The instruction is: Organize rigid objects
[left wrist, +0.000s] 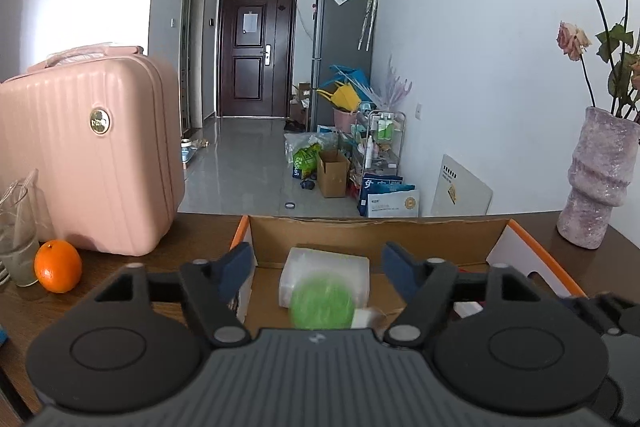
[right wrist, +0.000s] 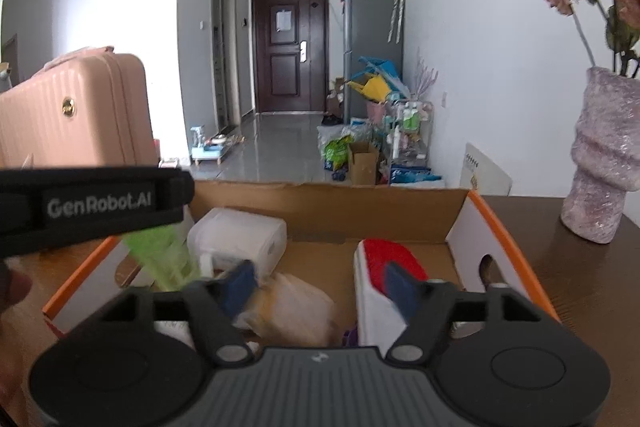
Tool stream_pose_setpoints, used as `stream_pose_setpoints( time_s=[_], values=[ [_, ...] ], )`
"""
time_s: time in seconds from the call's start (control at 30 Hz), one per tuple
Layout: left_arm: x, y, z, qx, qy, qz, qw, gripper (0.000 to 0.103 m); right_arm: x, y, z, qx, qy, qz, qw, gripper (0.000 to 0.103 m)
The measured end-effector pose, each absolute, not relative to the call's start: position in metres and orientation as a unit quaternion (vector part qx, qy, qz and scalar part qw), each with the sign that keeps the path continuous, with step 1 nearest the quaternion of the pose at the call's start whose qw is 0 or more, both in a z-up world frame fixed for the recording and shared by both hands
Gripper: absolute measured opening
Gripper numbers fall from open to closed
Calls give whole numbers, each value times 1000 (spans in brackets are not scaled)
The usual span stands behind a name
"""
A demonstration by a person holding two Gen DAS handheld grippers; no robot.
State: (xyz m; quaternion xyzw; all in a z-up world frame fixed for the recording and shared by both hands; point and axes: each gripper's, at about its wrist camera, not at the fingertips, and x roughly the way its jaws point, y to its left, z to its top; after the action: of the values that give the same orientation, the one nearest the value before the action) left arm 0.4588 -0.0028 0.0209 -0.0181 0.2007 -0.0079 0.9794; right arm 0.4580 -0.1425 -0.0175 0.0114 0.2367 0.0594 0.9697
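Now both of my hand-held grippers hover over the cardboard box on the worktop.
Largest inside, the white plastic container lies dead ahead of my left hand-held gripper, the green round object nearer, just below its spread, empty fingers; its long axis I can't tell. My right hand-held gripper gapes too, gripping nothing, its right finger against the red-and-white box.

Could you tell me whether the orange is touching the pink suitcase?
Apart. In the left wrist view, bare brown table shows between the orange and the bottom edge of the pink suitcase.
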Motion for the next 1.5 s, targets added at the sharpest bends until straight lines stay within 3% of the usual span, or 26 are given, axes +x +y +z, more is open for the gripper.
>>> stream_pose_setpoints(
  time_s=[0.1, 0.4, 0.9, 1.5],
  values=[
    [454, -3, 23, -18, 190, 4, 982, 103, 455, -146, -15, 14, 231, 53, 971, 97],
    [453, 2, 25, -24, 194, 11, 981, 103, 452, -154, -14, 20, 225, 50, 973, 103],
    [435, 6, 37, -15, 197, 17, 980, 103, 430, -159, -4, -1, 216, 50, 975, 103],
    [361, 5, 63, -21, 201, 8, 979, 103, 356, -182, 21, -4, 207, 47, 977, 103]
  ],
)
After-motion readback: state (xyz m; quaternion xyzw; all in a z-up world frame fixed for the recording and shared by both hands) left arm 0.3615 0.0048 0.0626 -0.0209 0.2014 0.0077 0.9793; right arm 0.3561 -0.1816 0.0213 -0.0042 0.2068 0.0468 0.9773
